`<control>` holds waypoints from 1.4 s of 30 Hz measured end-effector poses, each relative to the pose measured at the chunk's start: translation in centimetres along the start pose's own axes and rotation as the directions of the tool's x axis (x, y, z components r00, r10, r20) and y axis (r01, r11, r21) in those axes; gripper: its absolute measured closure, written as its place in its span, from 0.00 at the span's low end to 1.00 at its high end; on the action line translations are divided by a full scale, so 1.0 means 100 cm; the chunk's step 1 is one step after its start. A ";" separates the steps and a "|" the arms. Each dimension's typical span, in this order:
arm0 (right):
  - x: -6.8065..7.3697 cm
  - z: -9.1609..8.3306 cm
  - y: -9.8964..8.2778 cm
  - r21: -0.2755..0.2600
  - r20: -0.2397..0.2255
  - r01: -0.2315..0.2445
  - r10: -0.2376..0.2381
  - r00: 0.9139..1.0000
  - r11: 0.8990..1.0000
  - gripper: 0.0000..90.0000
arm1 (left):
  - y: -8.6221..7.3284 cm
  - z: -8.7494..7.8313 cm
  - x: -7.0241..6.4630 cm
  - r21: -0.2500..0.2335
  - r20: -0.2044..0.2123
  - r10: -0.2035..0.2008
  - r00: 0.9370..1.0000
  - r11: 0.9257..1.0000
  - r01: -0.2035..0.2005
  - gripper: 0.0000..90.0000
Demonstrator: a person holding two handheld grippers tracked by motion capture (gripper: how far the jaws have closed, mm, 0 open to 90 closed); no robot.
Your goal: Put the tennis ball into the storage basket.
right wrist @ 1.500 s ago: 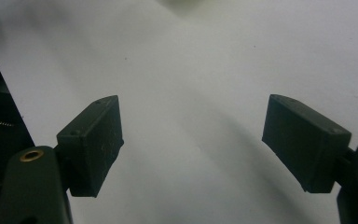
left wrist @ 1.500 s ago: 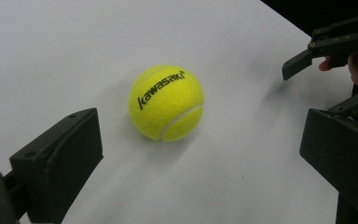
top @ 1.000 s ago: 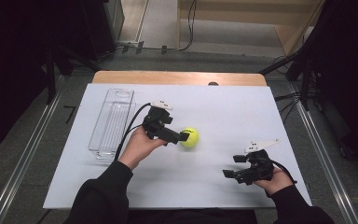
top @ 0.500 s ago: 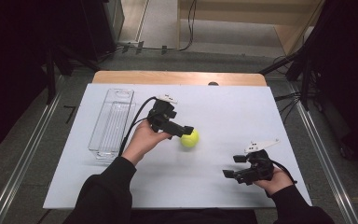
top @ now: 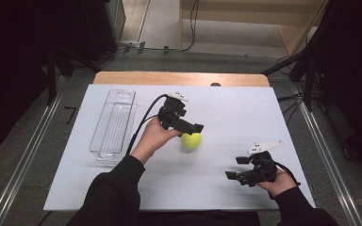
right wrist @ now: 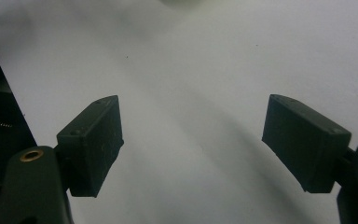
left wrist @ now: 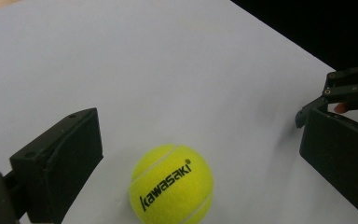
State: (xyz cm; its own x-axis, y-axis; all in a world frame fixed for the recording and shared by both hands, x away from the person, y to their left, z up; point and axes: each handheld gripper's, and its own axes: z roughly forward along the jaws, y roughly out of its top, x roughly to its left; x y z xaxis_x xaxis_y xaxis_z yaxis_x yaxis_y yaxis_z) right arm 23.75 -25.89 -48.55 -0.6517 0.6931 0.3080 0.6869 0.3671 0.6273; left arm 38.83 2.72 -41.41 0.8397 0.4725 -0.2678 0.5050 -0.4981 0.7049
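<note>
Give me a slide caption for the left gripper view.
Open left tool straddling a yellow Kawasaki tennis ball on the white table, jaws apart and not touching it.

Clear plastic tray (top: 112,126) lying lengthwise at the left of a white-covered surface (top: 245,108), near its left edge. Yellow tennis ball (top: 191,140) marked "kawasaki" resting near the middle, well apart from the tray. Wooden edge (top: 179,78) showing along the far side; grey floor (top: 37,141) and cables (top: 191,28) beyond.
</note>
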 end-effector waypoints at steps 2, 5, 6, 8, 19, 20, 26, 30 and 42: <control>0.000 0.000 0.000 0.000 -0.001 0.000 0.000 1.000 1.000 0.20 | 0.001 0.003 0.000 0.000 -0.007 0.001 1.000 1.000 -0.001 0.00; 0.000 0.000 0.000 0.003 0.001 0.002 -0.002 1.000 1.000 0.20 | 0.002 0.006 0.000 -0.007 -0.006 -0.001 1.000 1.000 0.001 0.00; 0.000 0.000 0.000 0.002 0.000 0.003 -0.003 1.000 1.000 0.20 | 0.002 0.007 -0.001 -0.009 -0.008 -0.002 1.000 1.000 0.002 0.00; 0.000 0.000 0.000 0.002 -0.002 0.002 -0.002 1.000 1.000 0.20 | 0.002 0.009 -0.001 -0.005 -0.011 0.004 1.000 1.000 -0.004 0.00; 0.000 0.000 -0.001 0.004 0.000 0.003 -0.003 1.000 1.000 0.20 | -0.001 0.012 0.001 0.004 -0.028 0.004 1.000 1.000 -0.004 0.00; 0.000 0.000 -0.001 0.003 0.001 0.001 -0.001 1.000 1.000 0.20 | -0.001 0.013 0.001 0.001 -0.029 0.004 1.000 1.000 -0.004 0.00; 0.000 0.000 -0.001 0.004 0.001 0.001 -0.001 1.000 1.000 0.20 | -0.005 0.016 0.003 -0.001 -0.035 0.004 0.999 1.000 -0.004 0.00; 0.000 0.000 -0.001 0.008 0.002 -0.002 0.002 1.000 1.000 0.20 | -0.007 0.017 0.004 -0.008 -0.034 0.002 0.999 1.000 -0.002 0.00; 0.000 0.000 -0.001 0.009 0.003 -0.003 0.003 1.000 1.000 0.20 | -0.017 0.023 0.005 -0.028 -0.015 0.002 1.000 1.000 -0.003 0.00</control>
State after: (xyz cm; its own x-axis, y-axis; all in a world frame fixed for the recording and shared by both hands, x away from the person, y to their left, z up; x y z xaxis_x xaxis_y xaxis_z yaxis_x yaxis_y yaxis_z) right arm 23.71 -25.96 -48.64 -0.6489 0.6958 0.3078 0.6915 0.3705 0.6202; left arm 38.87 2.12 -44.29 0.8378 0.4820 -0.2565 0.4970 -0.4787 0.7237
